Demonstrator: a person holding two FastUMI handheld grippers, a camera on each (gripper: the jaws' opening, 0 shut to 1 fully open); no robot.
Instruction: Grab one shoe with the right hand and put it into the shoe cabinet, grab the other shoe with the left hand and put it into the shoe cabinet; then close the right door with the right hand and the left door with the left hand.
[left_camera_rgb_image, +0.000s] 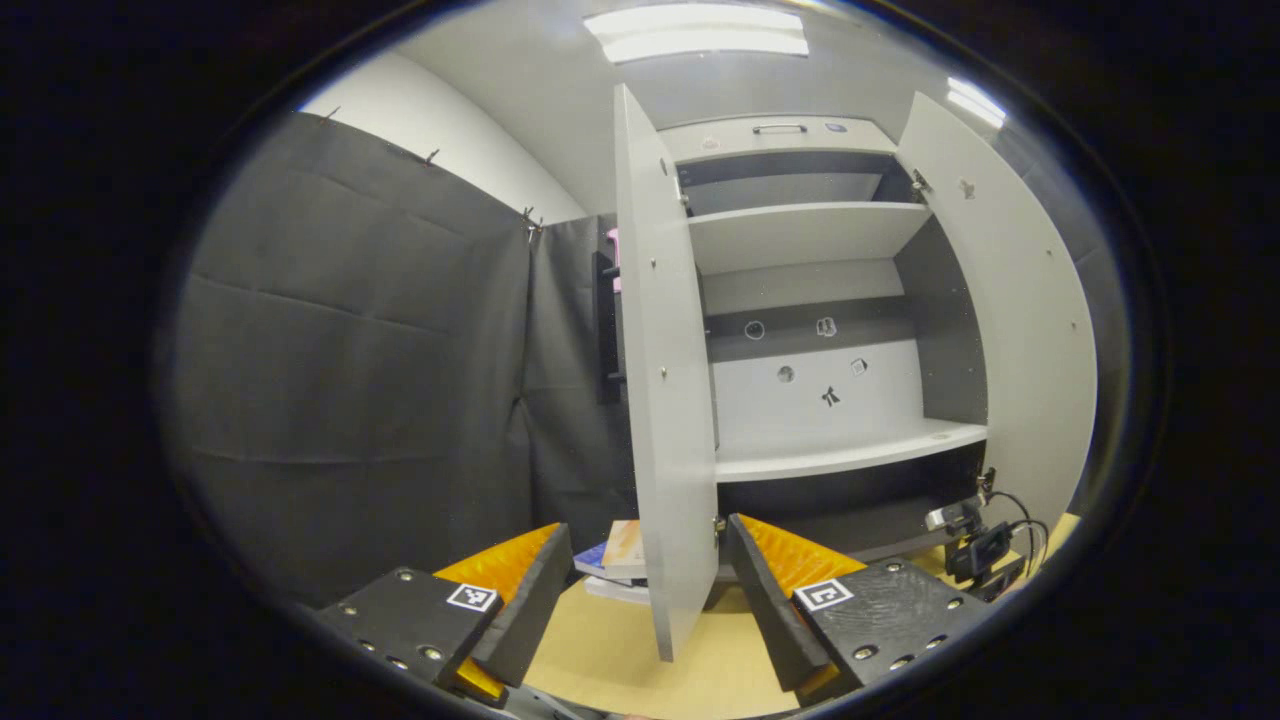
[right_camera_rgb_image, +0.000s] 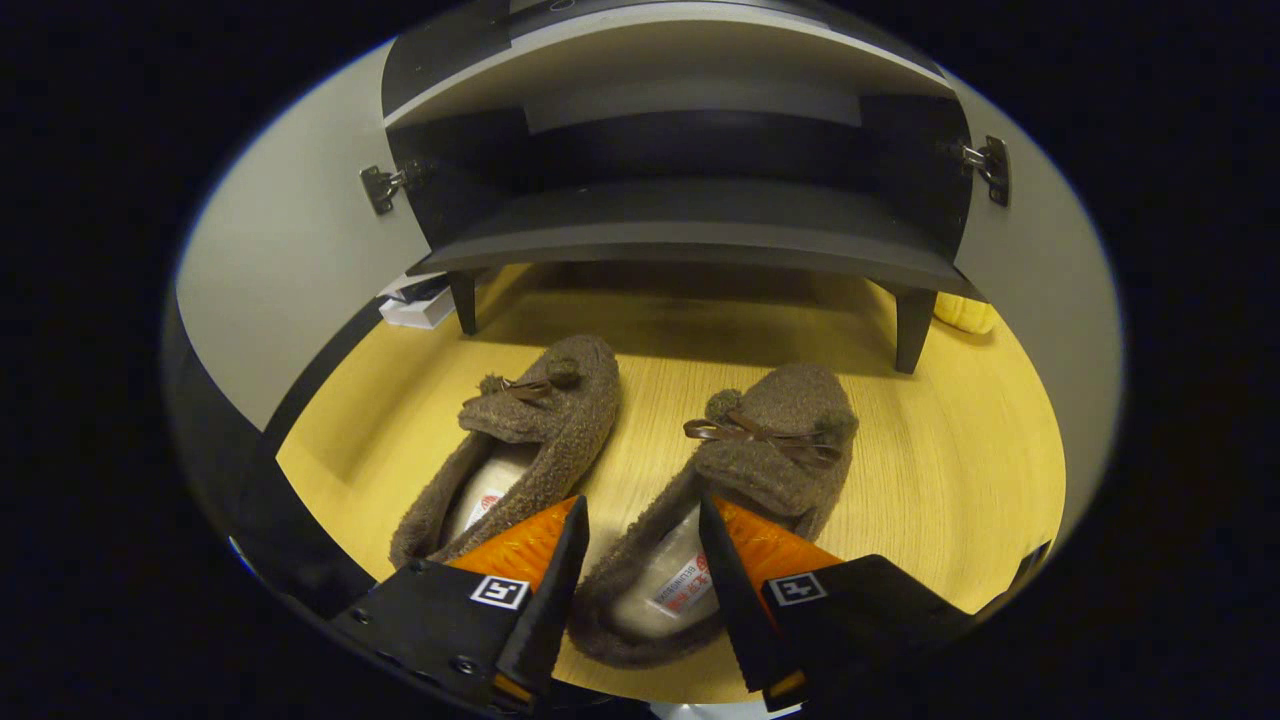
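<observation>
Right gripper (right_camera_rgb_image: 640, 545) hangs with its fingers spread around the heel of the right shoe (right_camera_rgb_image: 725, 500); the left shoe (right_camera_rgb_image: 520, 450) lies just beside. Beyond stands the shoe cabinet (right_camera_rgb_image: 690, 215). Left gripper (left_camera_rgb_image: 645, 580), fingers apart, faces the left door (left_camera_rgb_image: 662, 400).

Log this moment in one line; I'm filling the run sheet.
phase: first grasp | right tongs: open, straddling right shoe heel | left shoe: on table | left tongs: open, facing open cabinet
</observation>
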